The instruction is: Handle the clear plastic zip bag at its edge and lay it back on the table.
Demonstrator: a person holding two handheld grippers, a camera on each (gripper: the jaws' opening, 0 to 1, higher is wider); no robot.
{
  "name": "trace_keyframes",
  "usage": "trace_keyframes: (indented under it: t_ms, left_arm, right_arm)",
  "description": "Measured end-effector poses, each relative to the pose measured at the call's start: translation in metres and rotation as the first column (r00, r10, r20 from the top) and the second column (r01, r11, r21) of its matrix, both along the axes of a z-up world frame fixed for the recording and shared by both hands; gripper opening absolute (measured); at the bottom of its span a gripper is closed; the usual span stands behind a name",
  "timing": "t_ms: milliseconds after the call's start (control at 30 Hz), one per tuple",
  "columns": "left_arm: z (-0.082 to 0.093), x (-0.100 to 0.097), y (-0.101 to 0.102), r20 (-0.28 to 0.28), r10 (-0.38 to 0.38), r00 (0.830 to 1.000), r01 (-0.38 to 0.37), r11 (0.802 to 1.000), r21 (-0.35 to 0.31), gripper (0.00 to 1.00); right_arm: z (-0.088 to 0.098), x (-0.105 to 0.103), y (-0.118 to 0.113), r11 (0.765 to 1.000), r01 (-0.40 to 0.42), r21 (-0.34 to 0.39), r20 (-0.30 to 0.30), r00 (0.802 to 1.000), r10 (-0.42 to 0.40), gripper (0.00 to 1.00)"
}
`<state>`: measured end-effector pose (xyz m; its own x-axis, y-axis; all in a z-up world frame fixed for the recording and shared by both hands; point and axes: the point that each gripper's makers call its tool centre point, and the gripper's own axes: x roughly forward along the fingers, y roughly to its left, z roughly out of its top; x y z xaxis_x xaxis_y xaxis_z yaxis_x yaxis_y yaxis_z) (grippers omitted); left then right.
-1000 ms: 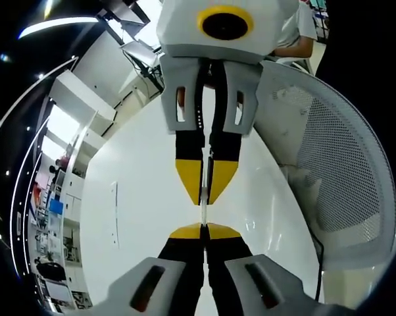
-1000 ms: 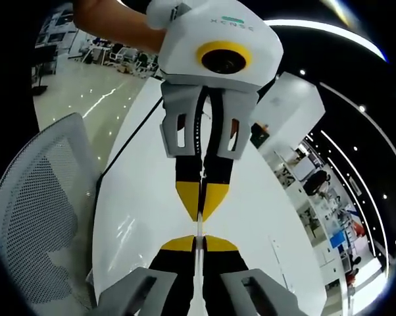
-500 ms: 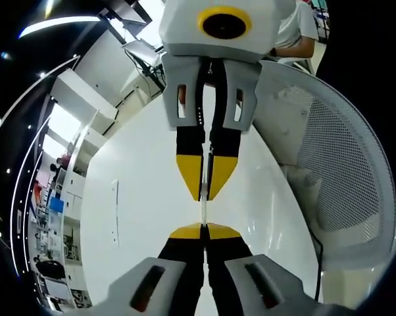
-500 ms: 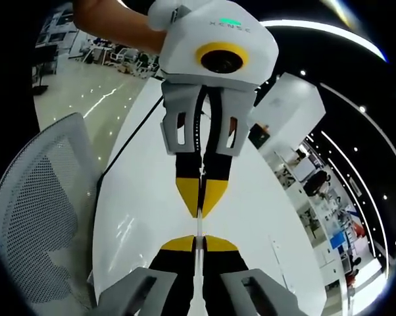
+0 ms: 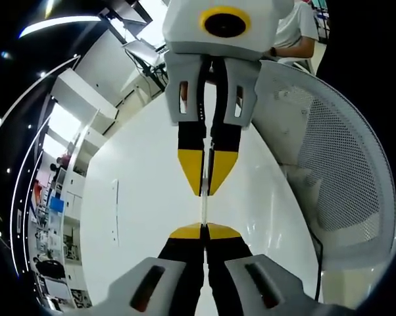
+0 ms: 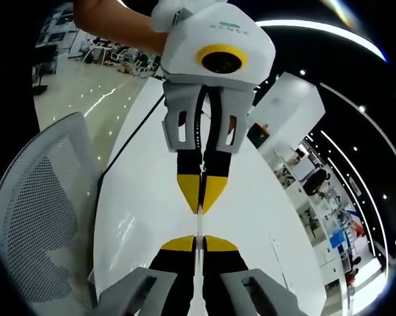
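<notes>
yellow-tipped black grippers [image 5: 204, 230], white table [image 5: 139, 197], seemingly clear bag [image 5: 204, 209].

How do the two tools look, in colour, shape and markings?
Each tool has two black jaws ending in yellow wedge-shaped tips, on a light grey body with slotted openings. In the left gripper view, the left tool rises from the bottom and the right tool faces it. In the right gripper view, the left tool's white housing carries small green lettering. Behind it, a bare forearm shows no sleeve.
</notes>
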<state>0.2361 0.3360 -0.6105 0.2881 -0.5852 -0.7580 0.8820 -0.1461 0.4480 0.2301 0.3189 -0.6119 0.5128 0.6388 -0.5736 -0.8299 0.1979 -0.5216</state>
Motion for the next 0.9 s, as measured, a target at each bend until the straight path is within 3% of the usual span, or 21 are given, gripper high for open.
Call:
trace_keyframes:
  t_ms: [900]
  left_arm:
    - [-0.0002, 0.0020, -0.0005, -0.006, 0.000, 1.000, 0.000, 1.000, -0.001, 0.00]
  right_arm:
    - [0.0008, 0.0012, -0.0018, 1.000, 0.002, 0.004, -0.001, 1.000, -0.002, 0.00]
